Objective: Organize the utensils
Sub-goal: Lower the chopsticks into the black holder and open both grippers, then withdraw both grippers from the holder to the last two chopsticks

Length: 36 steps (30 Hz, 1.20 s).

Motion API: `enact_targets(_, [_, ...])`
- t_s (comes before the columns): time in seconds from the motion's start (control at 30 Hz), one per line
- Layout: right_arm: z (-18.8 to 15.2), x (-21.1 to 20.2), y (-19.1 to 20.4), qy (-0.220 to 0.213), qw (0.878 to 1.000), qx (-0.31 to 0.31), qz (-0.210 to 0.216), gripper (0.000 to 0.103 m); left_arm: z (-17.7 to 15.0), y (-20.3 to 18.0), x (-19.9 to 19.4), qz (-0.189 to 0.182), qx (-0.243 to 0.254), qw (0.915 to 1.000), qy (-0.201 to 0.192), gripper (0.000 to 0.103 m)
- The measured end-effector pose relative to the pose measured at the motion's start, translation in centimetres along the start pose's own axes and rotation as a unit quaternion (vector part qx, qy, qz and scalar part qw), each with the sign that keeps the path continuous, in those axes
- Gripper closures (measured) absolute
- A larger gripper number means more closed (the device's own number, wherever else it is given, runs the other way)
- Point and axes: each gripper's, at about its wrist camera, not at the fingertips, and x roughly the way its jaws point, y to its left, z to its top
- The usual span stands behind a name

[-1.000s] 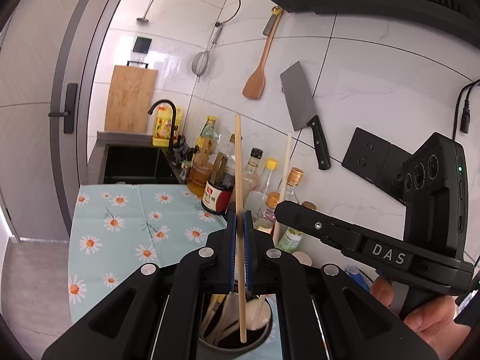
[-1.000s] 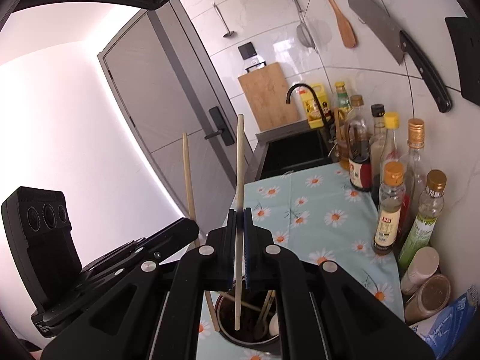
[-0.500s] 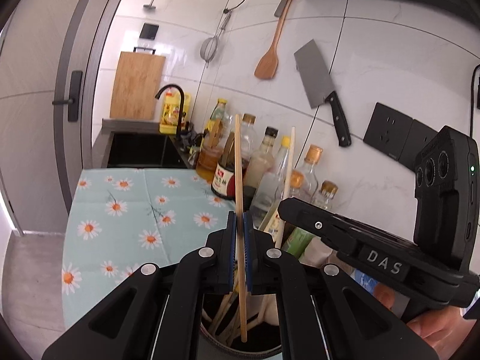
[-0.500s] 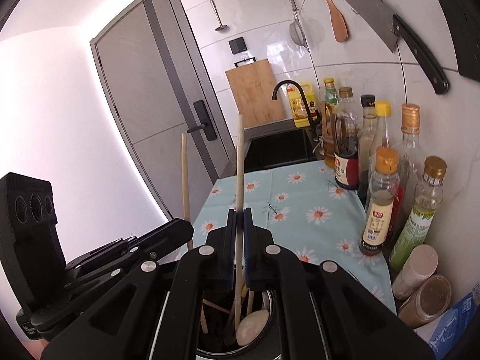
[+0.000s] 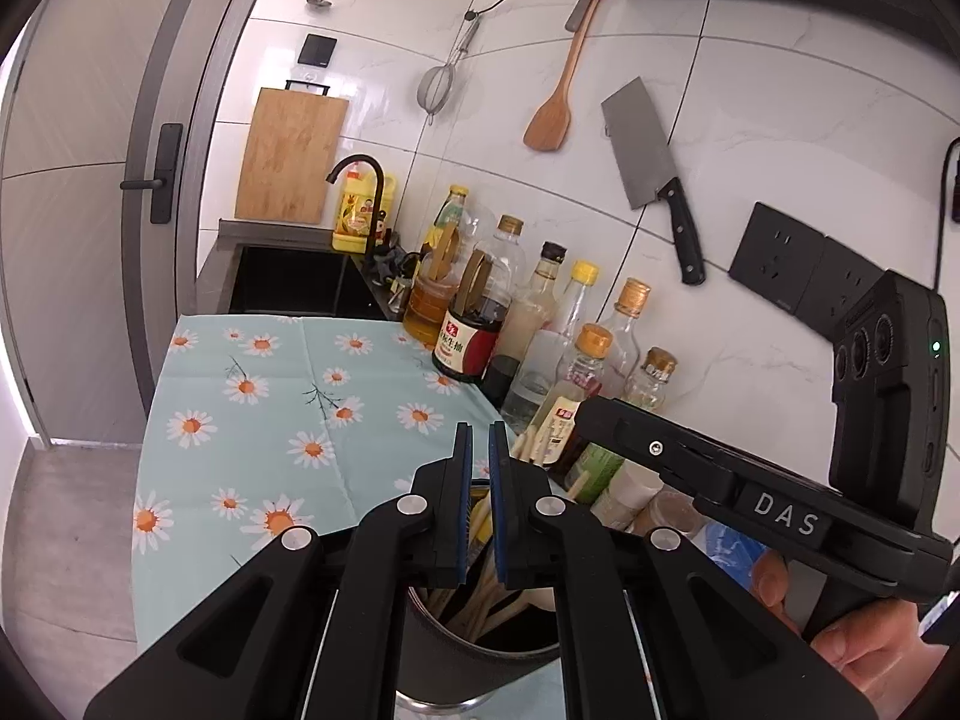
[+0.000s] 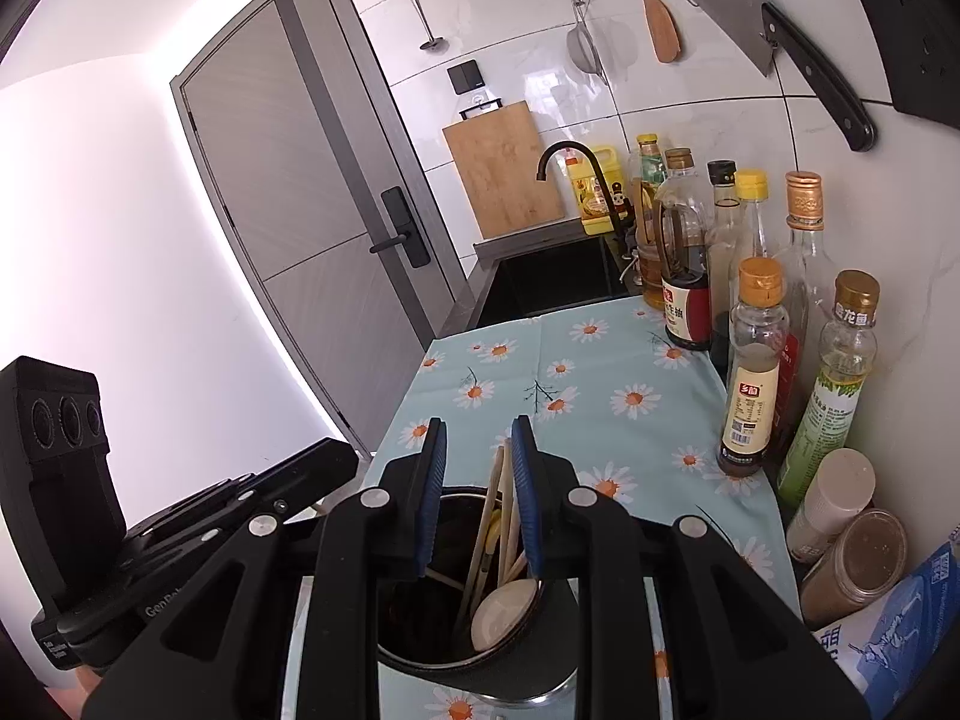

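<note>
A dark round utensil pot [image 6: 468, 666] stands on the daisy cloth right below both grippers, and the left wrist view shows its wall [image 5: 474, 654]. Several wooden chopsticks [image 6: 489, 516] and a pale spoon [image 6: 501, 612] stand in it. My left gripper [image 5: 478, 429] hangs over the pot, its blue pads a narrow slit apart with nothing between them. My right gripper [image 6: 477, 426] is over the same pot and its jaws are opening. The chopsticks show in the gap lower down, and no pad touches them. Each gripper also shows side-on in the other view: the right gripper [image 5: 594, 420] and the left gripper [image 6: 342, 456].
A row of sauce and oil bottles [image 6: 756, 372] lines the tiled wall on the right, with jars [image 6: 834, 492] and a blue packet [image 6: 888, 624] nearer. The daisy tablecloth [image 5: 270, 408] runs back to a black sink [image 5: 294, 288]. A cleaver [image 5: 648, 150] hangs on the wall.
Both grippers sank toward the pot. The upright chopstick each one clamped is gone from its jaws and now stands in the pot. The right jaws have spread apart.
</note>
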Motion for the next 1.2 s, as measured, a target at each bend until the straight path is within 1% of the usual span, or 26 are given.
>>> enact_targets(0.07, [0.1, -0.4, 0.2, -0.002, 1.0, -0.002, 0.001, 0.079, 0.1, -0.2, -0.6, -0.002, 0.001, 1.0, -0.003, 0.098])
enact_targets(0.17, [0.2, -1.5, 0.8, -0.005, 1.0, -0.009, 0.006, 0.074, 0.2, -0.4, -1.4, 0.008, 0.001, 0.9999, -0.008, 0.098])
enact_targets(0.3, [0.3, -2.7, 1.4, -0.008, 1.0, -0.017, 0.009, 0.074, 0.2, -0.9, -2.7, 0.005, 0.001, 0.9999, -0.012, 0.097])
enact_targets(0.33, [0.3, -3.1, 1.5, -0.009, 1.0, -0.018, 0.009, 0.074, 0.2, -1.0, -3.1, 0.004, 0.002, 0.9999, -0.015, 0.094])
enact_targets(0.37, [0.2, -3.6, 1.6, -0.012, 1.0, -0.019, 0.003, 0.074, 0.1, -1.1, -3.6, 0.008, 0.003, 0.9998, -0.018, 0.076])
enact_targets(0.4, [0.2, -4.0, 1.7, -0.014, 1.0, -0.019, 0.0, 0.073, 0.0, -1.2, -3.8, 0.008, 0.002, 0.9998, -0.019, 0.069])
enact_targets(0.47, [0.1, -5.0, 1.6, -0.015, 1.0, -0.019, 0.001, 0.073, -0.1, -1.3, -4.8, 0.006, 0.0, 0.9997, -0.023, 0.069])
enact_targets(0.6, [-0.2, -6.4, 1.5, -0.012, 1.0, -0.018, 0.002, 0.069, -0.3, -1.3, -6.3, 0.007, -0.003, 0.9997, -0.024, 0.069])
enact_targets(0.67, [-0.5, -7.1, 1.4, -0.004, 1.0, -0.021, 0.002, 0.064, -0.5, -1.4, -7.1, 0.008, -0.001, 0.9997, -0.021, 0.069])
enact_targets(0.73, [-0.8, -7.6, 1.4, 0.002, 1.0, -0.023, 0.003, 0.063, -0.8, -1.4, -7.7, 0.005, -0.002, 0.9999, -0.016, 0.065])
enact_targets(0.8, [-1.4, -8.2, 1.4, 0.012, 1.0, -0.028, 0.003, 0.059, -1.1, -1.5, -8.2, 0.004, 0.0, 1.0, -0.009, 0.063])
enact_targets(0.87, [-1.9, -8.5, 1.4, 0.02, 0.999, -0.03, 0.005, 0.058, -1.6, -1.6, -8.6, 0.008, -0.001, 1.0, -0.003, 0.061])
enact_targets(0.97, [-3.0, -8.8, 1.3, 0.038, 0.999, -0.033, 0.004, 0.055, -2.5, -1.6, -9.2, 0.01, -0.006, 0.9999, 0.006, 0.061])
enact_targets(1.03, [-3.6, -8.8, 1.3, 0.048, 0.998, -0.033, 0.005, 0.055, -3.1, -1.6, -9.5, 0.012, -0.008, 0.9998, 0.014, 0.06])
enact_targets(1.07, [-3.8, -8.8, 1.2, 0.055, 0.998, -0.032, 0.004, 0.053, -3.5, -1.6, -9.7, 0.011, -0.01, 0.9997, 0.018, 0.059])
enact_targets(1.1, [-4.2, -8.6, 1.2, 0.067, 0.997, -0.028, 0.003, 0.051, -3.7, -1.6, -9.8, 0.011, -0.011, 0.9997, 0.021, 0.057])
enact_targets(1.2, [-5.1, -8.2, 1.0, 0.097, 0.995, -0.019, 0.006, 0.051, -4.8, -1.4, -10.2, 0.012, -0.015, 0.9993, 0.033, 0.057])
